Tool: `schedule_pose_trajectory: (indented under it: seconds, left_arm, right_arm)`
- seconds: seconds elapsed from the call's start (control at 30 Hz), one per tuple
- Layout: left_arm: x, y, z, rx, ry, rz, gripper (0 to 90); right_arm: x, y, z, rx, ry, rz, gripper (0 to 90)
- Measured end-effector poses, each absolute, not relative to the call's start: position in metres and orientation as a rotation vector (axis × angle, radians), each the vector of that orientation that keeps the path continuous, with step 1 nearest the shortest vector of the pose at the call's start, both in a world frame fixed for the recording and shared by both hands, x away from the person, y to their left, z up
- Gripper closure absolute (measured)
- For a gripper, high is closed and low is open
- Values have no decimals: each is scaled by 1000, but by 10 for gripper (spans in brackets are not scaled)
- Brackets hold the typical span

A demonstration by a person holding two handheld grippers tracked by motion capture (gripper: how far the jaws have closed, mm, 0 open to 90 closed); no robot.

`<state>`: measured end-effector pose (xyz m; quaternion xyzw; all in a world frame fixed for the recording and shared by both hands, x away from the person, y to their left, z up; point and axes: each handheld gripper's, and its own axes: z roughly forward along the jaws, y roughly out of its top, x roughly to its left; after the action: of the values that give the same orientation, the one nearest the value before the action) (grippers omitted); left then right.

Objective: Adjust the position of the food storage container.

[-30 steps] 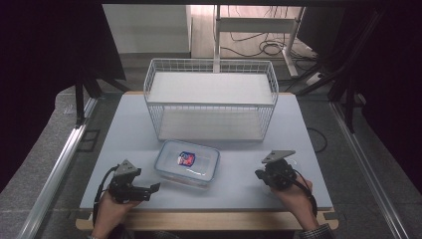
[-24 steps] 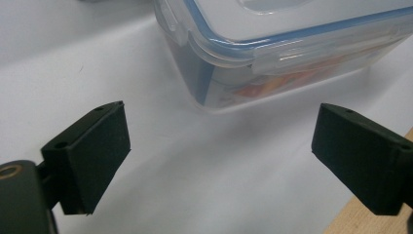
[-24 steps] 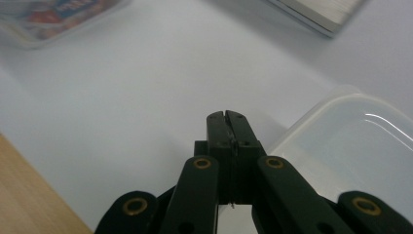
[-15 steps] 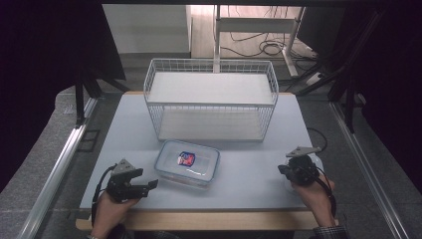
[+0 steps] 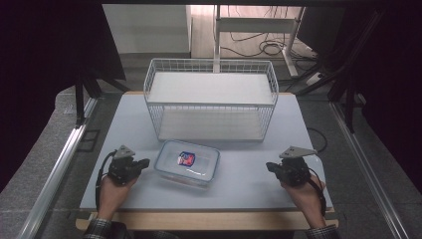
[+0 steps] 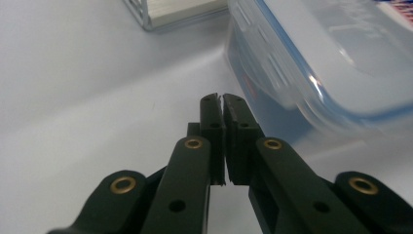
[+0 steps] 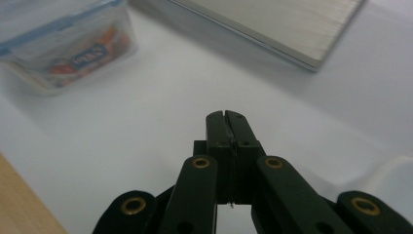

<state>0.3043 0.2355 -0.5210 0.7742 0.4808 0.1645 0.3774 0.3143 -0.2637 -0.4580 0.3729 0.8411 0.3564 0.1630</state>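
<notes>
Lying between both closed jaws: container (image 5: pixel 187 162)

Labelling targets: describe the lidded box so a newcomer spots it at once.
On the pale grey table, in front of the white wire basket, lies a clear rectangular plastic container. Its blue-edged lid and the red-and-blue packet inside set it apart.
</notes>
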Motion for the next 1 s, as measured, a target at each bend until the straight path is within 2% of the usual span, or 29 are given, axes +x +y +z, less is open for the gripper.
schedule_pose_trajectory:
  seconds: [0.13,0.2,0.5,1.0]
  left_arm:
    - [319,224,-522,1996,1172,382,900]
    - [319,218,-521,2028,1165,401,900]
    - [306,188,-519,2063,1073,293,900]
    - [289,157,-516,2116,956,182,898]
  right_arm:
    - [314,-247,-462,1040,2432,1039,896]
    - [314,-244,-463,1039,2436,1042,896]
    - [314,-222,-475,1009,2482,1045,893]
    - [316,-228,-480,1014,2454,1057,862]
